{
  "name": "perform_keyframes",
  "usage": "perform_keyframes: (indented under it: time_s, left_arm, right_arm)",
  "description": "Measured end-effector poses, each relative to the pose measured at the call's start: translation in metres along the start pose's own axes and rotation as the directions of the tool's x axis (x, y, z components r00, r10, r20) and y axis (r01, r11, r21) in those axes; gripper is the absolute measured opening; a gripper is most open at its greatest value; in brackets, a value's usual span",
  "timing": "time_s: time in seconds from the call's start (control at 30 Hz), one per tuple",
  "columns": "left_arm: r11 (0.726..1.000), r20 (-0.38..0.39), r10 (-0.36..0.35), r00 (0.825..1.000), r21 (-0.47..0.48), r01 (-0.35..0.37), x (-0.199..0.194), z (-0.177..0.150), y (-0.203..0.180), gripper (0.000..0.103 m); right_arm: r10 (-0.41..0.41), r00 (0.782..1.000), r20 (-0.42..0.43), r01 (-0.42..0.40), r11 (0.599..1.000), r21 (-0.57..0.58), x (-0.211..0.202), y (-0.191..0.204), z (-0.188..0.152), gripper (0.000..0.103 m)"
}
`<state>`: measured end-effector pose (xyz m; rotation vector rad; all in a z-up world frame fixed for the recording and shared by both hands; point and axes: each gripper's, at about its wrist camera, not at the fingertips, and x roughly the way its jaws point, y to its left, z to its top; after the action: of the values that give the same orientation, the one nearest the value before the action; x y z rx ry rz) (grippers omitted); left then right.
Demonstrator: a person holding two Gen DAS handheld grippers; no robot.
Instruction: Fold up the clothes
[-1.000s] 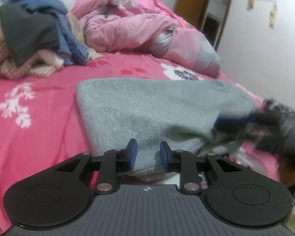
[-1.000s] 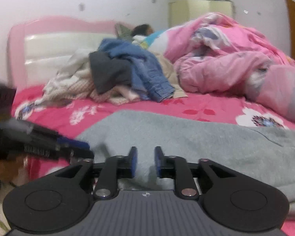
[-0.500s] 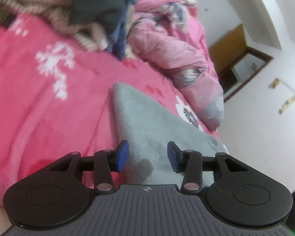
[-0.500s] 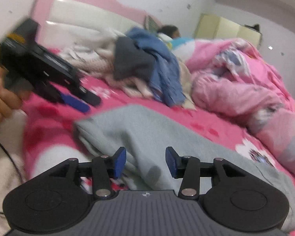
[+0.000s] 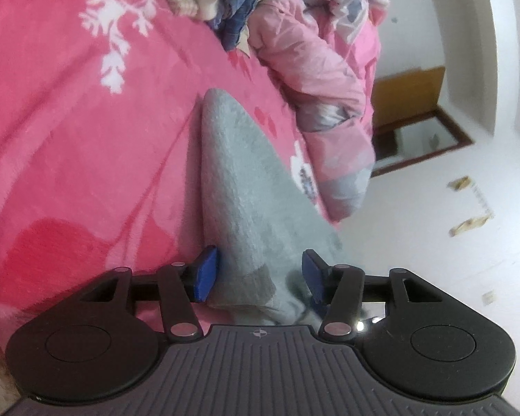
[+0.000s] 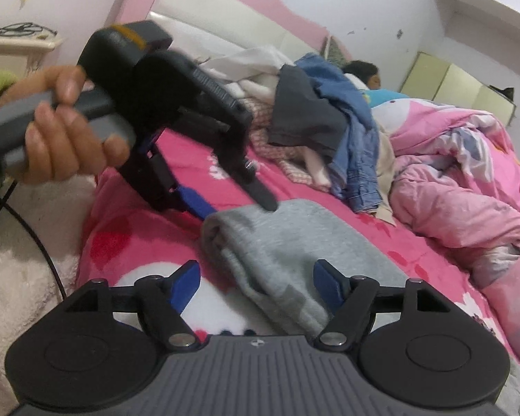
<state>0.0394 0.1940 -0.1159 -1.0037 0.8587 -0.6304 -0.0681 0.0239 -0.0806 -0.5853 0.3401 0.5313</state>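
A grey fleece garment [image 5: 246, 187] lies folded lengthwise on the pink bed sheet [image 5: 69, 131]. My left gripper [image 5: 258, 274] is open, its blue fingers astride the garment's near end. In the right wrist view the same garment [image 6: 294, 239] lies ahead. My right gripper [image 6: 256, 284] is open, its fingers astride the garment's folded edge. The left gripper [image 6: 235, 204] shows there too, held in a hand, its fingertips at the garment's far left corner.
A pile of unfolded clothes [image 6: 315, 121] lies near the headboard [image 6: 225, 34]. A crumpled pink duvet [image 6: 468, 180] fills the right side of the bed. A white fluffy rug [image 6: 14, 277] lies left of the bed. A wooden door [image 5: 409, 86] stands beyond.
Both grippers have opened wider and moved down onto the grey garment's near edge. The left gripper has swung over to the garment's left corner.
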Motion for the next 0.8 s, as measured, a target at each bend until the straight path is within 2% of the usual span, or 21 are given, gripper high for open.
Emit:
perform_keyframes:
  time_s: [0.17, 0.47, 0.6, 0.67, 0.77, 0.8]
  left_arm:
    - [0.999, 0.001, -0.035, 0.999, -0.036, 0.035, -0.001, 0.003, 0.001, 0.052]
    - [0.997, 0.002, -0.071, 0.997, -0.04, 0.071, 0.0, 0.008, -0.004, 0.052]
    - [0.995, 0.005, -0.088, 0.996, -0.039, 0.088, 0.0, 0.01, -0.007, 0.052]
    - [0.995, 0.006, -0.09, 0.996, -0.035, 0.09, 0.001, 0.01, -0.009, 0.052]
    - [0.996, 0.004, -0.085, 0.996, -0.028, 0.085, 0.002, 0.01, -0.01, 0.052]
    - [0.996, 0.003, -0.084, 0.996, -0.027, 0.084, 0.002, 0.01, -0.011, 0.052]
  right_arm:
    - [-0.005, 1.0, -0.011, 0.005, 0.998, -0.057, 0.016, 0.012, -0.001, 0.079]
    - [-0.166, 0.986, 0.029, 0.168, 0.974, -0.15, 0.029, 0.019, 0.0, 0.079]
    - [-0.168, 0.986, -0.008, 0.164, 0.971, -0.175, 0.04, 0.021, -0.002, 0.091]
    - [-0.185, 0.983, -0.017, 0.18, 0.97, -0.166, 0.046, 0.02, -0.001, 0.093]
    - [-0.204, 0.978, -0.046, 0.198, 0.974, -0.107, 0.055, 0.013, 0.003, 0.091]
    - [-0.203, 0.977, -0.061, 0.198, 0.977, -0.079, 0.057, 0.009, 0.004, 0.081]
